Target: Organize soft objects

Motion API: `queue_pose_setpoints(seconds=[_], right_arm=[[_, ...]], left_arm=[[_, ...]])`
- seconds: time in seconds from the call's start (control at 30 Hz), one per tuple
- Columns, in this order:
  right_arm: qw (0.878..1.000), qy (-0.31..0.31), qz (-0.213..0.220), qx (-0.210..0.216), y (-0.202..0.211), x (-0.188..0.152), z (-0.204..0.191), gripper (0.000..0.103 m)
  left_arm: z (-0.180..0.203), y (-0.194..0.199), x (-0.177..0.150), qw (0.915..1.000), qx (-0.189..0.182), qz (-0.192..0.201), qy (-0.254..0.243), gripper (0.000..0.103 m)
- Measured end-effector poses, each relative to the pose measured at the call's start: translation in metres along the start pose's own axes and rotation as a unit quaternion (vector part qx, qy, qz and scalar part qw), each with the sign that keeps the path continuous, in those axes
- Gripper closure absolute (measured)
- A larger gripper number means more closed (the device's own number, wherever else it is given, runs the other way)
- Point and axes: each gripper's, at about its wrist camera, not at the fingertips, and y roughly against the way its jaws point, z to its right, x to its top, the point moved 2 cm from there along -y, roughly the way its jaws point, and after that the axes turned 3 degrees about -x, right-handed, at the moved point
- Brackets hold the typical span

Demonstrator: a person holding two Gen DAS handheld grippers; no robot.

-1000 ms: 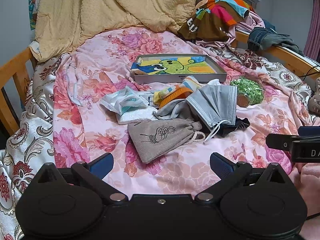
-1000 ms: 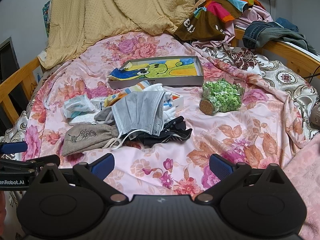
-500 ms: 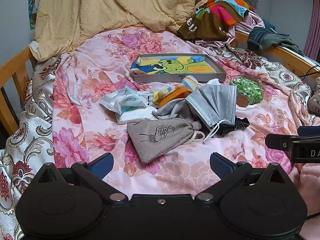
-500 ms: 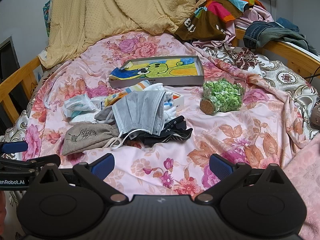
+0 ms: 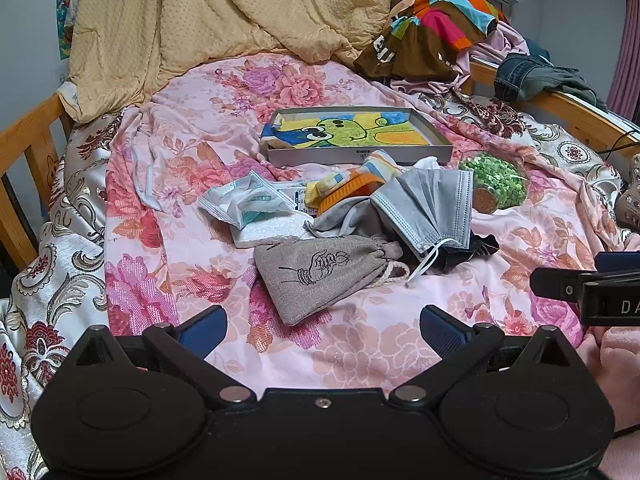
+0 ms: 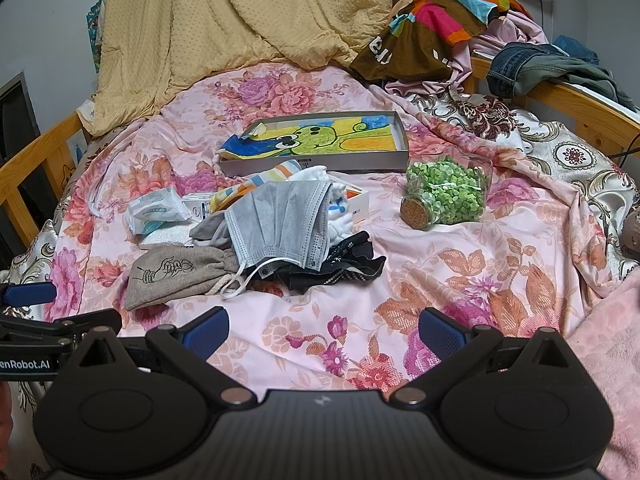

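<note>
Soft objects lie in a loose heap on the bed (image 5: 152, 264), straight ahead of us and a little beyond both grippers. Our left gripper (image 5: 322, 324) hovers with its blue pads spread wide and holds nothing; our right gripper (image 6: 324, 326) is spread the same way, also empty. Both hang apart from the pile.

Nearest is a grey drawstring pouch (image 5: 320, 276) of coarse woven cloth with a line drawing on it. It lies directly between the left gripper's pads, its long axis slanting from near-left to far-right, with the gathered neck and cord at the far-right end. From the right gripper the pouch (image 6: 176, 274) sits off to the left, so we judge the left gripper the nearer one for it.

Just behind, touching the pouch's neck, a pleated grey face mask (image 5: 430, 208) drapes over dark patterned fabric (image 6: 340, 268), its white ear loop trailing toward us. To the left lie crinkled plastic packets (image 5: 244, 202). Striped orange and yellow cloth (image 5: 352, 182) is bunched behind the mask.

To the right, apart from the heap, a corked glass jar (image 6: 446, 196) of green pieces lies on its side. Farther back rests a shallow grey box (image 5: 356, 154) lined with a bright cartoon drawing. Farthest, a tan quilt (image 5: 224, 20) is heaped at the head of the bed
</note>
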Motion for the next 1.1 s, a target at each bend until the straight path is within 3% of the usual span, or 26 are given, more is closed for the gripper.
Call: queue_pose_setpoints(seconds=[0.87, 1.1], right_arm=[[1.000, 0.000, 0.000, 0.005, -0.001, 0.001, -0.002, 0.000], [1.000, 0.008, -0.007, 0.012, -0.006, 0.001, -0.005, 0.000]], left_arm=[[-0.001, -0.001, -0.001, 1.0000, 0.000, -0.002, -0.002, 0.001], [0.002, -0.014, -0.003, 0.9992, -0.025, -0.027, -0.016, 0.003]])
